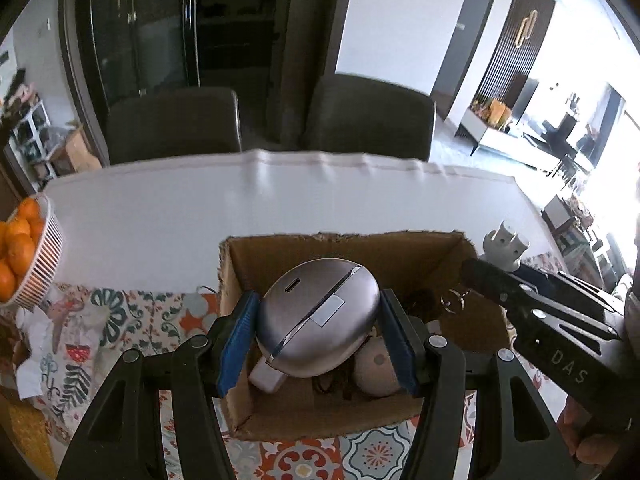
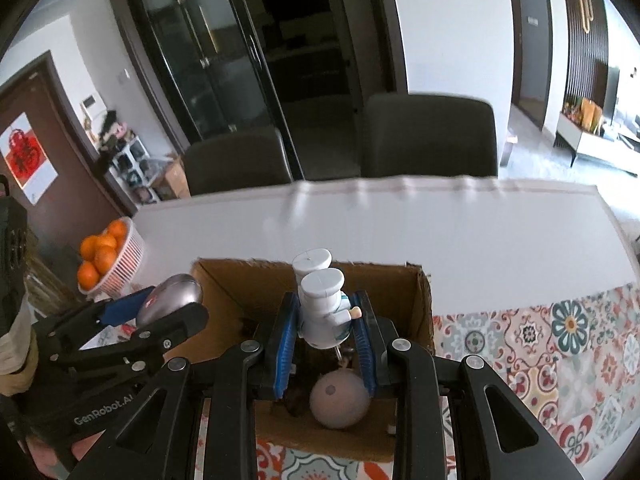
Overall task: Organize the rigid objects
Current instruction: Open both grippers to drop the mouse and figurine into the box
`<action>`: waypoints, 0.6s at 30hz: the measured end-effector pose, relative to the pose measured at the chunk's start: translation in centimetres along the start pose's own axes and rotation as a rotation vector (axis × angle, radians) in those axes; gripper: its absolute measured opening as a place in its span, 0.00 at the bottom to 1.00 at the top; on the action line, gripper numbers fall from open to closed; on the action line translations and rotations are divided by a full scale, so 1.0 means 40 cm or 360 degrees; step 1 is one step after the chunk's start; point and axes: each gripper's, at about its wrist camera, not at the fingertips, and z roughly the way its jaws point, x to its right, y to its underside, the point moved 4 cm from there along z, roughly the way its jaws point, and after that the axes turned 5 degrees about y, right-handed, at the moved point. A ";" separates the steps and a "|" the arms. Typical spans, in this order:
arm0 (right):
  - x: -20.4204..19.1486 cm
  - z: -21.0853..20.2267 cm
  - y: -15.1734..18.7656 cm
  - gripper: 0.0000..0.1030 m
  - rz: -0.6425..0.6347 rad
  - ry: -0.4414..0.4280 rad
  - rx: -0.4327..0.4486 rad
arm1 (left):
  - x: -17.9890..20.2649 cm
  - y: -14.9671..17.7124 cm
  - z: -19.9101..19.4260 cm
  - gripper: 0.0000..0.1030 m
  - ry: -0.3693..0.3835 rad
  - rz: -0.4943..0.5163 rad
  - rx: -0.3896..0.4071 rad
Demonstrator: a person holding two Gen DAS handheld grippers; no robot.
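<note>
My left gripper (image 1: 318,320) is shut on a silver oval case (image 1: 318,316) and holds it over the open cardboard box (image 1: 340,248). It also shows at the left of the right wrist view (image 2: 160,312), with the case (image 2: 172,294) at the box's left wall. My right gripper (image 2: 326,328) is shut on a white toy figure (image 2: 322,308) above the box (image 2: 420,304). In the left wrist view the right gripper (image 1: 492,276) holds the figure (image 1: 505,247) at the box's right edge. A pale round ball (image 2: 340,400) lies inside the box, also seen in the left wrist view (image 1: 376,368).
A white basket of oranges (image 1: 38,256) stands at the table's left, also in the right wrist view (image 2: 108,256). A patterned cloth (image 2: 560,344) lies under the box on the white table (image 1: 240,200). A key ring (image 1: 452,302) and a white item (image 1: 266,376) are in the box. Two dark chairs (image 1: 368,116) stand behind.
</note>
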 end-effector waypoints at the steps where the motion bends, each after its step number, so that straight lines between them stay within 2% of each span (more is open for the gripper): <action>1: 0.004 0.014 0.004 0.28 0.0006 -0.0009 -0.0034 | -0.004 0.001 0.013 0.58 0.0004 -0.0013 -0.0030; 5: 0.015 0.061 0.018 0.28 0.0021 0.0004 -0.0142 | -0.009 0.013 0.070 0.58 0.0027 -0.0034 -0.0165; 9: 0.031 0.097 0.035 0.28 0.0028 0.0028 -0.0233 | -0.013 0.028 0.101 0.57 0.0026 -0.0057 -0.0236; 13: 0.045 0.109 0.048 0.28 0.0035 0.0050 -0.0266 | -0.007 0.030 0.106 0.59 0.0014 -0.0046 -0.0244; 16: 0.046 0.115 0.056 0.28 0.0041 0.0049 -0.0304 | -0.006 0.029 0.100 0.64 0.0006 -0.0048 -0.0249; 18: 0.049 0.115 0.060 0.32 0.0042 0.0057 -0.0313 | -0.003 0.029 0.091 0.65 -0.0007 -0.0043 -0.0240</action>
